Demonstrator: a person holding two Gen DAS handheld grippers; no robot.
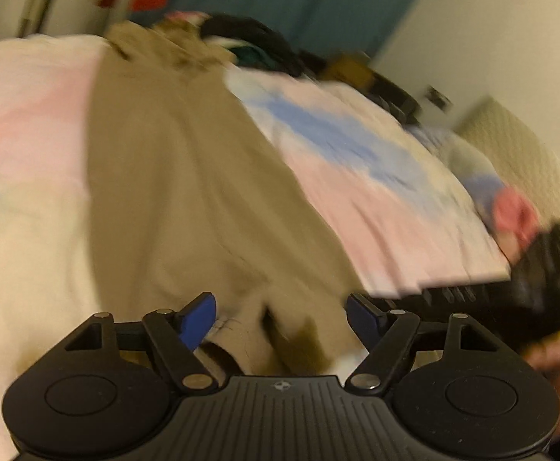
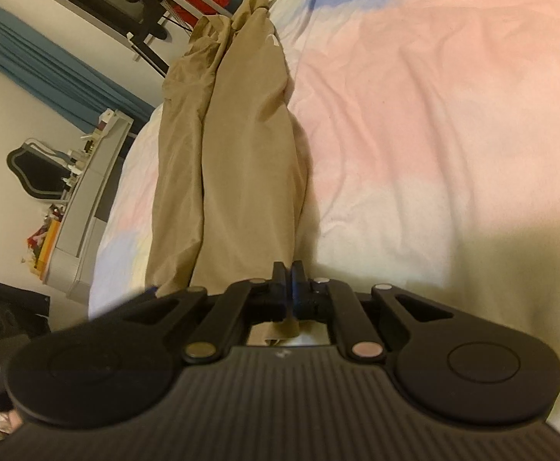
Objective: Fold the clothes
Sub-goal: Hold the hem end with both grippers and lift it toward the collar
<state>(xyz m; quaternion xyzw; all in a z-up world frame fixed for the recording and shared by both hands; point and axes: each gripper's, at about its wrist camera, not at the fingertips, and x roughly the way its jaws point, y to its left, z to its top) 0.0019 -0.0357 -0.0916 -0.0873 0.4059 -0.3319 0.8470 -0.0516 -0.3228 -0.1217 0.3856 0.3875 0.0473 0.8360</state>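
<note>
We see warm, dim indoor light, yellowish cast. Left wrist view heavily motion-blurred; right wrist view sharp. Fisheye bends edges, corners dark. Soft shadow on bedsheet (image 2: 453, 269) at lower right.

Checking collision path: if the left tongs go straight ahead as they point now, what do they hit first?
Most likely the tan trousers: the open left tongs point right along them on the bed cover. Motion blur leaves depth unclear.
</note>
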